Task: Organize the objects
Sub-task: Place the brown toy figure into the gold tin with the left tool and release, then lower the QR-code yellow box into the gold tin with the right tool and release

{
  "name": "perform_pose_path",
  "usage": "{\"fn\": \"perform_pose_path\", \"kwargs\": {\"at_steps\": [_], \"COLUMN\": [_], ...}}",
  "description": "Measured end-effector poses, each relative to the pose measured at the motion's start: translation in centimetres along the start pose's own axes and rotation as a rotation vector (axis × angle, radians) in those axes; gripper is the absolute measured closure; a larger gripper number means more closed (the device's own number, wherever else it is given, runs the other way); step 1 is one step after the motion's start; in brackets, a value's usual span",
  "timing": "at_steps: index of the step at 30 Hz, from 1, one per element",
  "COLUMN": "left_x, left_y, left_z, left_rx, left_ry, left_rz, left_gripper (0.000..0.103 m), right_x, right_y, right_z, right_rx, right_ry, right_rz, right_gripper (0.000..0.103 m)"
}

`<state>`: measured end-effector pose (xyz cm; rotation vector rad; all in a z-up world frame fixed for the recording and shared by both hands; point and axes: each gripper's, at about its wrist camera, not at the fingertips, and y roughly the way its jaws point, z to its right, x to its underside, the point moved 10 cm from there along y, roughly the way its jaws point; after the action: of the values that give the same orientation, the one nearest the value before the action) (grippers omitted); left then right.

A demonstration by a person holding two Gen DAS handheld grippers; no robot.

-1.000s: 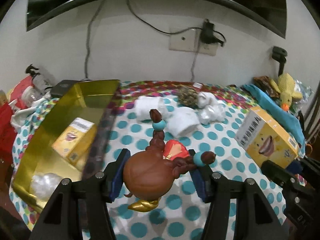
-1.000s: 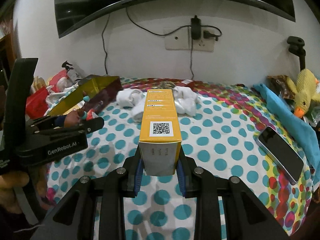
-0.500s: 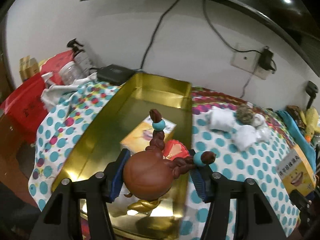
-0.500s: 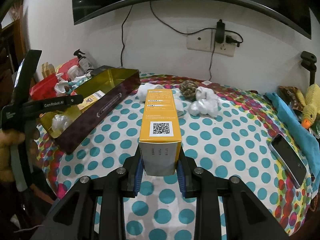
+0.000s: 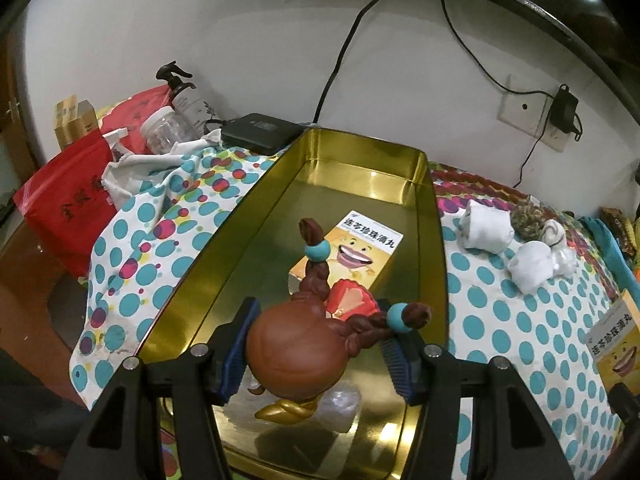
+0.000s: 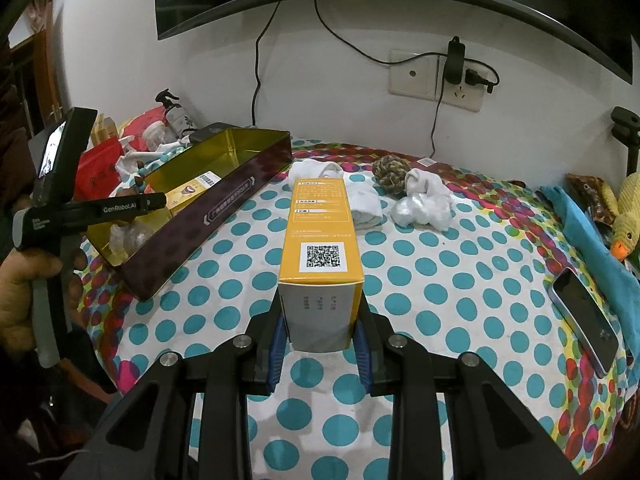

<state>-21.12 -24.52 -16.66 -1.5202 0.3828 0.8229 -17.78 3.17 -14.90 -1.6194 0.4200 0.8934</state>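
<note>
the left tool [image 5: 320, 344] pinches the doll [image 5: 298, 350] over the gold tin [image 5: 424, 168] at the worktop's left edge; the right tool [image 6: 320, 344] grips the yellow box [image 6: 322, 240]. next: lower, spread the jaws.

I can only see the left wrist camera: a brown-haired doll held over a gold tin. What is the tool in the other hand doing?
Observer: The right tool is shut on a long orange box with a QR code on its top face.
Operator: What does the tin look like from the outside?
Observer: Its outer wall is dark purple with pale lettering along it.
Operator: Is anything lying further right that I'm missing?
Observer: A phone lies flat on the dotted cloth, screen up, beside a blue towel.
</note>
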Motion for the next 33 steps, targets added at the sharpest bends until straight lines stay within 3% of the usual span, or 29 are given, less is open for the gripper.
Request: {"fn": "perform_pose_path", "kwargs": {"at_steps": [19,33], "left_x": [-0.8,1.2], "left_y": [-2.8,-3.1], "left_z": [-0.4,-3.2], "left_rx": [-0.009,0.004], "left_ry": [0.015,-0.057], "left_rz": [0.089,0.066], "left_gripper": [0.04,0.04], "right_x": [-0.3,-6.1], "right_y": [0.9,4.5], "right_z": [-2.2,-10.6], "right_rx": [-0.022,-0.076], "right_ry": [-0.039,-0.158], "right_rz": [-0.016,-0.003], "right_gripper": [0.075,0.075]}}
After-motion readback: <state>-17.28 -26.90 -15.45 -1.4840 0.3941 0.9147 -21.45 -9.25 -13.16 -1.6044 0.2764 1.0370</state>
